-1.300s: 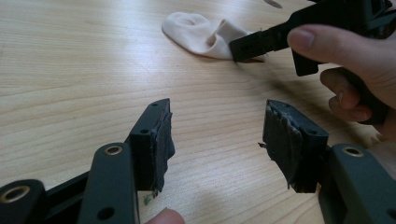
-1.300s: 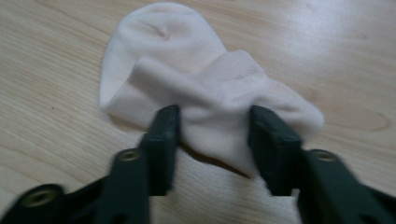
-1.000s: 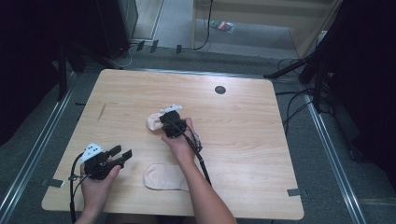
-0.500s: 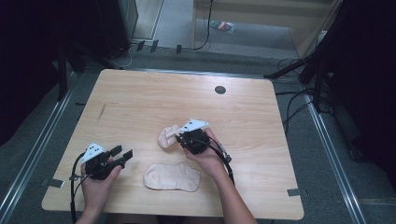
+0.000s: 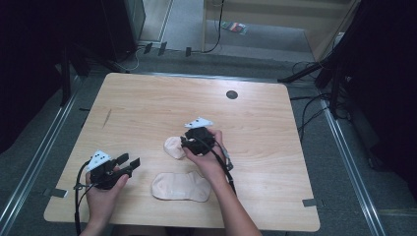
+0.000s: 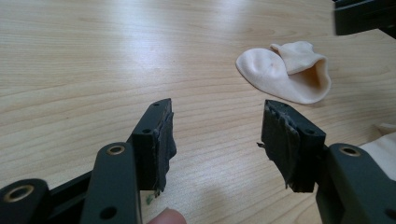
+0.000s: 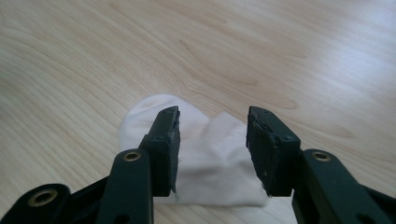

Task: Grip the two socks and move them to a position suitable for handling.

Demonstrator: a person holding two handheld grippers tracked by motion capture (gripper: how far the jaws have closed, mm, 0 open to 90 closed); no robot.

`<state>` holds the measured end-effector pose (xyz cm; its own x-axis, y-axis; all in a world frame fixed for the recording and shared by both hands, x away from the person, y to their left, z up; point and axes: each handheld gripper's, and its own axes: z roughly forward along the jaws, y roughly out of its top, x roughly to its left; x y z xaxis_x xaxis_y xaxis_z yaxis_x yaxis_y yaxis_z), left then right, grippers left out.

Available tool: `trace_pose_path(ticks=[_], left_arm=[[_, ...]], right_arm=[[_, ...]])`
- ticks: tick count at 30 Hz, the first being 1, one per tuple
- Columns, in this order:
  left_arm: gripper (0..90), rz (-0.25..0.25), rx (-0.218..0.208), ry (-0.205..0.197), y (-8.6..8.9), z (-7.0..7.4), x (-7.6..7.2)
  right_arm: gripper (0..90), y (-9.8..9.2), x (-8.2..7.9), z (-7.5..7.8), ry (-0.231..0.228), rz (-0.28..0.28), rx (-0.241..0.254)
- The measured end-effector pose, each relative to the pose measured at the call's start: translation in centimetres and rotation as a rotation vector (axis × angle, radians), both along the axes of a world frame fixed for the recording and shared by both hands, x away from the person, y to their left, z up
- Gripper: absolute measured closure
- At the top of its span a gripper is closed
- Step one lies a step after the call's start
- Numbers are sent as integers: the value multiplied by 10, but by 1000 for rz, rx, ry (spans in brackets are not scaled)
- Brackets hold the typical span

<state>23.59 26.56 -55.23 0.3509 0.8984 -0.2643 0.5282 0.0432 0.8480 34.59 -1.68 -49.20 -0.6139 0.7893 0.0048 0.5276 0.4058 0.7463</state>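
A crumpled cream sock lies mid-table. Just above and right of it, my right gripper hovers open. Its jaws have just been opening, and the sock shows below the gap between them, with neither pad pressing on it. A second cream sock lies flat near the front edge, and its corner shows in the left gripper view. At the front left, my left gripper is held open over bare wood with nothing between its fingers.
The light wooden table has a round black cable hole at the back right. Cables trail from both grippers toward the front edge. Metal rails and dark floor surround the table.
My right gripper drew the crumpled sock toward the near side of the table, then opened and let it go. The left gripper has not moved.
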Motion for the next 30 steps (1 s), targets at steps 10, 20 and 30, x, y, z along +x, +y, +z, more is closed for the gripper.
trace_pose_path(ticks=[10,20,30], left_arm=[[439,0,-16,0,1,0,0],[441,1,-14,0,1,0,0],[441,-1,-3,2,0,0,1]], right_arm=[[644,37,-1,-27,57,10,-169],[851,-28,-13,-9,-64,-38,197],[869,-91,-31,-24,-120,-140,294]])
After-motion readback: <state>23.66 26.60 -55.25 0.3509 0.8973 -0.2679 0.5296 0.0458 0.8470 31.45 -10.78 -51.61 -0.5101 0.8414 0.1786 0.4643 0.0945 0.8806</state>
